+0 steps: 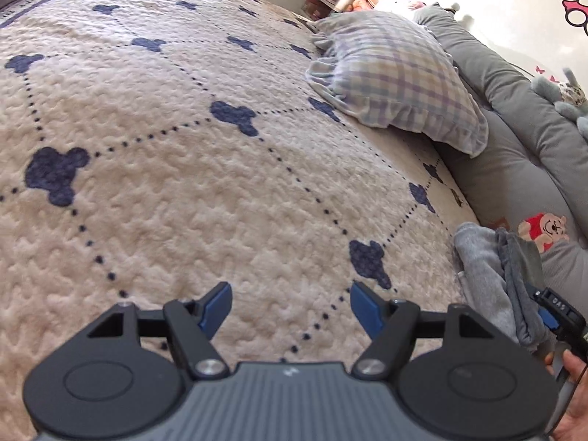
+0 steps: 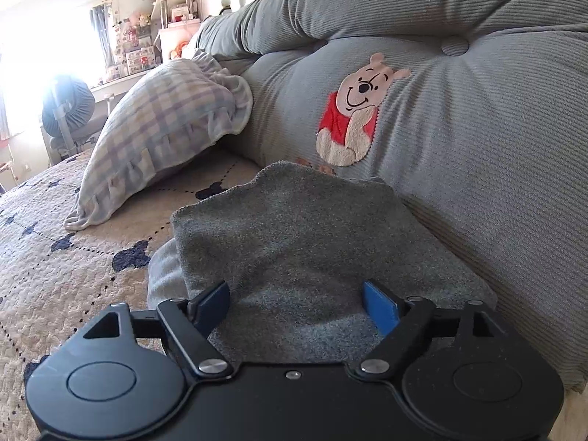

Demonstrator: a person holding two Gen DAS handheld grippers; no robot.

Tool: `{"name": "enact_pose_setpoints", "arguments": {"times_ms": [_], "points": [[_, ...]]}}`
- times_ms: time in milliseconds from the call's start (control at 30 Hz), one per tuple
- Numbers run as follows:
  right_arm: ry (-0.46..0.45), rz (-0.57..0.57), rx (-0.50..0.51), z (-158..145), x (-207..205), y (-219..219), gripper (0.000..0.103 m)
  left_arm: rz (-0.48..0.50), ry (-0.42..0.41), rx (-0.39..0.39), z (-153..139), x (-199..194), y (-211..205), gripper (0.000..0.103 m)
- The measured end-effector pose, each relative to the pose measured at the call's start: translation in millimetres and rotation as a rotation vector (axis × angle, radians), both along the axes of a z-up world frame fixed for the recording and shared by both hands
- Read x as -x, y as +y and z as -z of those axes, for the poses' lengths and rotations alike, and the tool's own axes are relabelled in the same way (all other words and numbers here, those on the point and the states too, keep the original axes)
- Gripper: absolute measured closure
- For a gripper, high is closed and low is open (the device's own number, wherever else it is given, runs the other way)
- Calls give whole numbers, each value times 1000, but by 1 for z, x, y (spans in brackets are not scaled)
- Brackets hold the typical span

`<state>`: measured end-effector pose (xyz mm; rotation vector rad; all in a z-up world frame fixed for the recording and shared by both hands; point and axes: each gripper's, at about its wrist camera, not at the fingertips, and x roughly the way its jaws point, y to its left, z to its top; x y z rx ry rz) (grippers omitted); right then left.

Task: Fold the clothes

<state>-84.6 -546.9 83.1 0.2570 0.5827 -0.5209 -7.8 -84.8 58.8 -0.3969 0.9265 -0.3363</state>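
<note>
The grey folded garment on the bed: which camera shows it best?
The right wrist view: the grey garment fills the middle, lying on the bedspread against the Pooh cushion, between the open right claw fingers. The left wrist view catches only its bunched edge at far right.

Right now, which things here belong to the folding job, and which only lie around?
Belongs to the job:
- grey garment
- right gripper, open over it
- left gripper, open, empty

Just lying about:
- plaid pillow
- grey Pooh cushion
- bedspread
</note>
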Motion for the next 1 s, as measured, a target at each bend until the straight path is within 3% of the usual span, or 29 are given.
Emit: {"name": "enact_pose_setpoints", "arguments": {"times_ms": [200, 667, 733, 833, 1000], "points": [[-4, 29, 24, -11, 9, 21, 23, -34, 3, -13, 6, 5, 25, 31], [44, -78, 17, -10, 10, 89, 17, -111, 10, -16, 18, 17, 70, 31], [43, -98, -51, -11, 11, 96, 16, -126, 17, -18, 21, 19, 79, 31], [11, -151, -240, -12, 15, 110, 16, -148, 18, -19, 24, 24, 93, 30], [52, -299, -196, -5, 4, 174, 16, -173, -20, -77, 20, 31, 108, 30]]}}
